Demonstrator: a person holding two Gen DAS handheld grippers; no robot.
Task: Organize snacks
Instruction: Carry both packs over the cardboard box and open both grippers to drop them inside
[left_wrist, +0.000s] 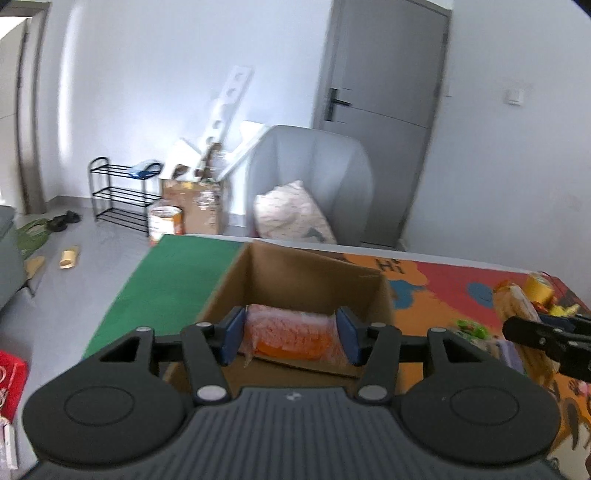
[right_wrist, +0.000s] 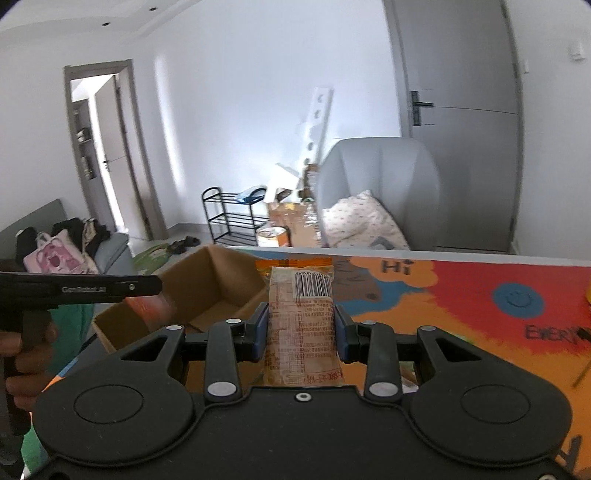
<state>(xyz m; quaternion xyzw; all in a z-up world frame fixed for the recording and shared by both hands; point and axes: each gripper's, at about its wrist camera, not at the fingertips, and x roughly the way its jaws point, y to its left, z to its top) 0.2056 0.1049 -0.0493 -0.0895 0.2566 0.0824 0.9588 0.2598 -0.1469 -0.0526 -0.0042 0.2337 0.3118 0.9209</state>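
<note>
An open cardboard box (left_wrist: 314, 273) stands on the colourful mat; it also shows in the right wrist view (right_wrist: 221, 280). My left gripper (left_wrist: 290, 338) is shut on an orange snack packet (left_wrist: 291, 332) and holds it over the box's near edge. My right gripper (right_wrist: 300, 330) is shut on a tall orange-and-clear snack packet (right_wrist: 301, 321) with a barcode, held upright above the mat to the right of the box. The left gripper's body (right_wrist: 81, 288) shows at the left of the right wrist view.
More snack packets (left_wrist: 517, 306) lie on the mat at the right, beside the right gripper's tip (left_wrist: 543, 332). A green mat (left_wrist: 177, 280) lies left of the box. Behind the table stand a grey armchair (left_wrist: 314, 177) with a pillow, a black shoe rack (left_wrist: 118, 192) and boxes.
</note>
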